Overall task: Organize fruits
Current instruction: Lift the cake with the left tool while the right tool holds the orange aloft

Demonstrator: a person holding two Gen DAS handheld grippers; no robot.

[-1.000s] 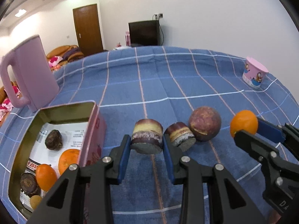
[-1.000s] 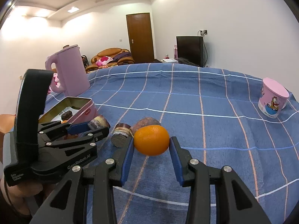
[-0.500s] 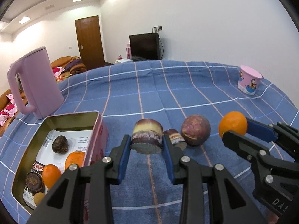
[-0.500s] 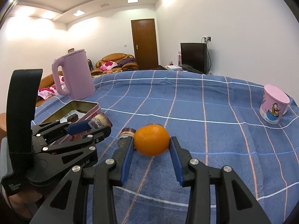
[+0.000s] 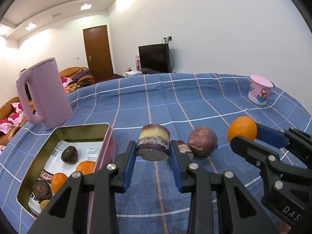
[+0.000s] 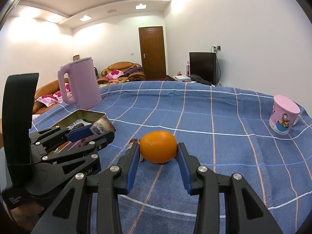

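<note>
1. My left tool [image 5: 153, 154] is clenched on a cut cane piece [image 5: 153, 144], its blue pads pressing both sides, and holds it clear of the blue checked tabletop [image 5: 175, 101].
2. My right tool [image 6: 158, 157] grips an orange [image 6: 158, 149] between its pads, above the cloth.
3. The tin [image 5: 39, 161] sits just left of my left tool, open. Inside lie two oranges, a dark wrinkled fruit, a dark round piece and a small pale one, on printed paper.
4. On the cloth beyond my left tool, a second cane piece [image 5: 183, 148] lies touching or just beside a purple round fruit [image 5: 202, 144].
5. A pink kettle [image 5: 42, 95] stands upright behind the tin.
6. A pink cup [image 6: 282, 115] stands upside down, well apart near the far right edge.
</note>
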